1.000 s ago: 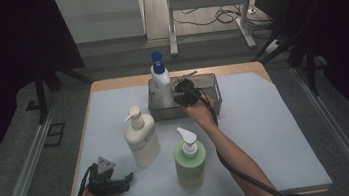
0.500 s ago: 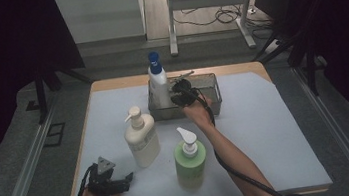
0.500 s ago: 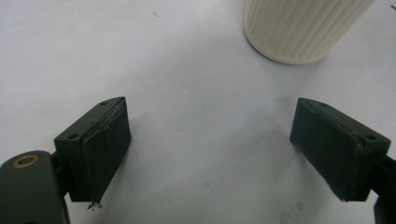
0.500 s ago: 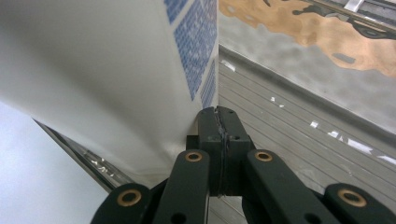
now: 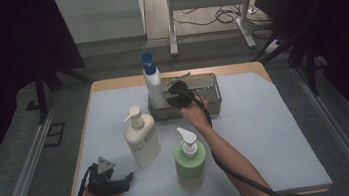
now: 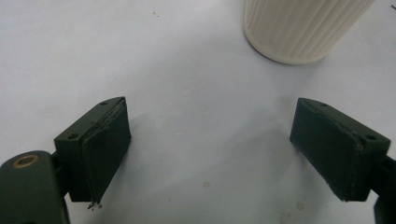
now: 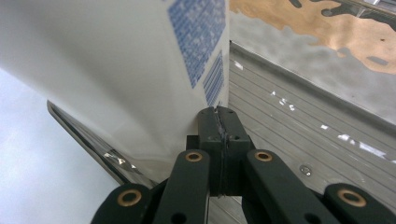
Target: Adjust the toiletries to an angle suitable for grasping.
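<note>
Left gripper (image 5: 122, 181) at table's 7 o'clock, jaws wide, empty. Green pump bottle (image 5: 190, 160) nearest, cream pump bottle (image 5: 142, 140) beyond. Metal tray (image 5: 213, 104) at 12 o'clock holds the blue-capped white bottle (image 5: 153, 85), upright, cap skyward. Right gripper (image 7: 219, 122) pressed closed, empty, against its base.

My high view looks from above the near edge, forward and down toward 12 o'clock, and takes in the whole table (image 5: 267, 132). My left gripper view sits very near the mat at 7 o'clock and faces the foot of the cream bottle (image 6: 303, 28), which the high view shares (image 5: 142, 140). My right gripper view is pressed close to the white bottle (image 7: 116, 74) inside the metal tray (image 7: 303, 126), at 12 o'clock in the high view (image 5: 153, 83).
</note>
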A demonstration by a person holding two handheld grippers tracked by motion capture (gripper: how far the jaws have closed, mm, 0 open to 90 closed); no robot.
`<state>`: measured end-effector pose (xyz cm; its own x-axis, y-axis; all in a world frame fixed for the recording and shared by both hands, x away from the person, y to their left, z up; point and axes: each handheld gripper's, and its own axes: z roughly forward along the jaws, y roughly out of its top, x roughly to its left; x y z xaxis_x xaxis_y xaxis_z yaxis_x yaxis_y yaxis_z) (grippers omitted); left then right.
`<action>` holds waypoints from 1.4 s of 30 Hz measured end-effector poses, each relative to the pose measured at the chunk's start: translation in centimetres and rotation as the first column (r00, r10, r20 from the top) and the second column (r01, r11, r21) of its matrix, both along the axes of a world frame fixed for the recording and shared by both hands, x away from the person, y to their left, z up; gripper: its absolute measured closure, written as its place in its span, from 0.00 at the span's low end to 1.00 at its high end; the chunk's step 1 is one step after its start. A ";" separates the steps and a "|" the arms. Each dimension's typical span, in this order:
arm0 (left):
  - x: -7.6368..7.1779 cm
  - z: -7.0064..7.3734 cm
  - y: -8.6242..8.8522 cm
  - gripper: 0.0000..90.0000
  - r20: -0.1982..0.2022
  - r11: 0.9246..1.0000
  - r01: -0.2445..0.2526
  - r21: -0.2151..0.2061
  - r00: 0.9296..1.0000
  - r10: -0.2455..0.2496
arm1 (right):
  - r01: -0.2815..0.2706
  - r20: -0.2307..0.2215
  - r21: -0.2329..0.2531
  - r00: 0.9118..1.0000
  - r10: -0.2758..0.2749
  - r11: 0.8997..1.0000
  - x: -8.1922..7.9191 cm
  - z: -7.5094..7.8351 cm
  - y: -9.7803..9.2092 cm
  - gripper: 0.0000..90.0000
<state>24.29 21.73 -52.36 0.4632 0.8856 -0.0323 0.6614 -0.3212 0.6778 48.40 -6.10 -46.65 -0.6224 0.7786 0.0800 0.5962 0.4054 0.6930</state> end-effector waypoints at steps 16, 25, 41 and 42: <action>0.0 0.0 0.0 0.14 0.000 1.000 0.000 0.001 1.000 0.000 | -0.031 0.012 0.020 0.999 0.030 0.999 -0.4 0.2 0.4 0.99; 0.0 0.0 0.0 0.14 0.000 1.000 0.000 0.000 1.000 0.000 | -0.028 0.018 0.013 0.999 0.027 1.000 -0.4 0.2 0.2 0.94; 0.0 0.0 0.0 0.14 0.000 1.000 0.000 0.000 1.000 0.000 | -0.070 0.060 0.031 0.996 0.068 0.997 -1.1 1.3 -1.3 0.55; 0.0 0.0 0.0 0.14 0.001 1.000 0.000 0.000 1.000 0.000 | -0.073 0.067 0.030 0.995 0.071 0.997 -1.2 1.5 -1.4 0.53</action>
<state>24.28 21.72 -52.37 0.4629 0.8858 -0.0321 0.6611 -0.3209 0.6783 47.24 -7.54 -45.20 -0.6818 0.7290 0.0612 0.5186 0.4227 0.7432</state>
